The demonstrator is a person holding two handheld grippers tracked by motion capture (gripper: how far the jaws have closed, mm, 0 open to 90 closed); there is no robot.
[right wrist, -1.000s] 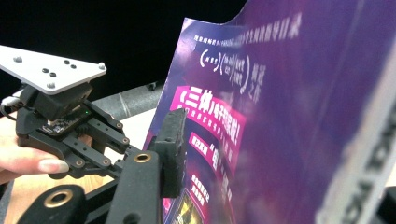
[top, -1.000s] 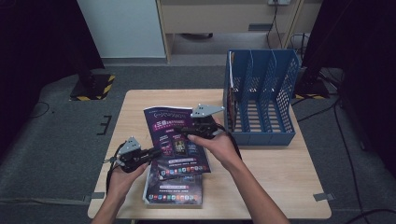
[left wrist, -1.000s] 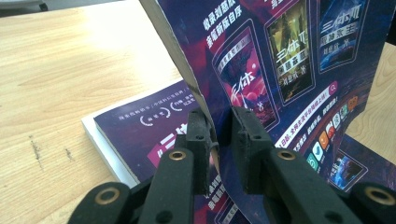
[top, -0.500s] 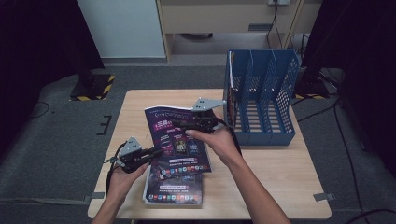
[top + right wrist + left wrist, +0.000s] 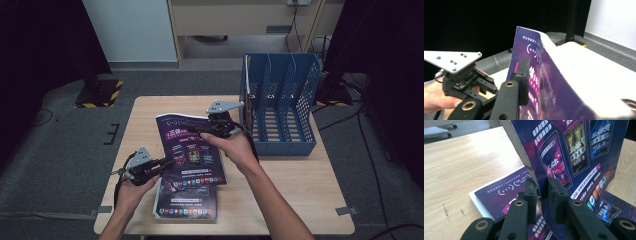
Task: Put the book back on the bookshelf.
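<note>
While the left gripper stays pinched on the near-left edge of the raised magazine — above its twin lying on the table — the right gripper, jaws just closing over the far edge, should bite squarely before carrying it right toward the blue file rack.

A light wooden table carries a blue three-slot file rack at its right side and a purple magazine near the front edge.

Glossy paper magazine, matt wooden table, blue plastic rack
</note>
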